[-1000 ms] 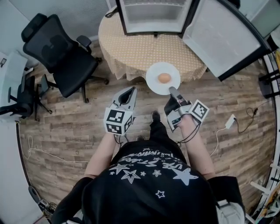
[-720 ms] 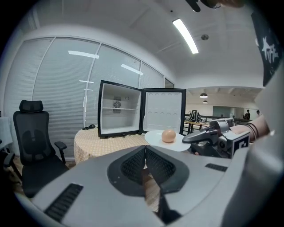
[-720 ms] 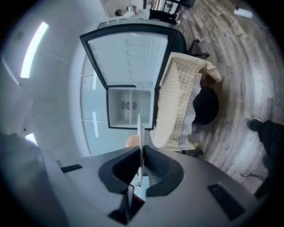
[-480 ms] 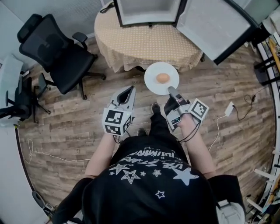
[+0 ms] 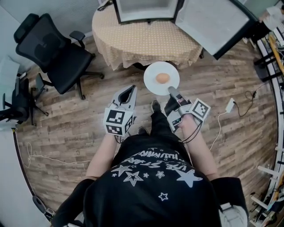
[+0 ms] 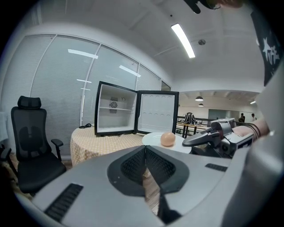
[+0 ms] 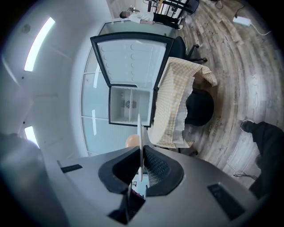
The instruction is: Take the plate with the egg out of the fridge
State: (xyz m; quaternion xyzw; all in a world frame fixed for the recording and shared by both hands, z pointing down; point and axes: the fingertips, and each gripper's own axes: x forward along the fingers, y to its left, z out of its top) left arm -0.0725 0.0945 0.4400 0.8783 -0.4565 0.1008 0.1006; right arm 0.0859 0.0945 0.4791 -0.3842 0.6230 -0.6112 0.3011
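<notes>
My right gripper (image 5: pixel 171 91) is shut on the near rim of a white plate (image 5: pixel 151 80), which it holds level in the air just off the table's front edge. A brown egg (image 5: pixel 162 78) rests in the plate's middle. In the right gripper view the plate (image 7: pixel 140 133) shows edge-on between the pads, with the egg (image 7: pixel 132 142) to its left. My left gripper (image 5: pixel 132 89) hovers to the plate's left, shut and empty. The left gripper view shows its pads (image 6: pixel 156 167) closed, with the plate (image 6: pixel 154 139), the egg (image 6: pixel 167 138) and the right gripper (image 6: pixel 188 142) beyond.
The small fridge (image 5: pixel 144 9) stands on the round cloth-covered table (image 5: pixel 142 42), its door (image 5: pixel 215 24) swung wide to the right. A black office chair (image 5: pixel 53 51) stands left of the table. A cable and adapter (image 5: pixel 230 106) lie on the wooden floor at right.
The plate, held by the right gripper, has come back off the table's edge and now hangs over the floor. The table and fridge have receded toward the top. Both grippers keep their closure.
</notes>
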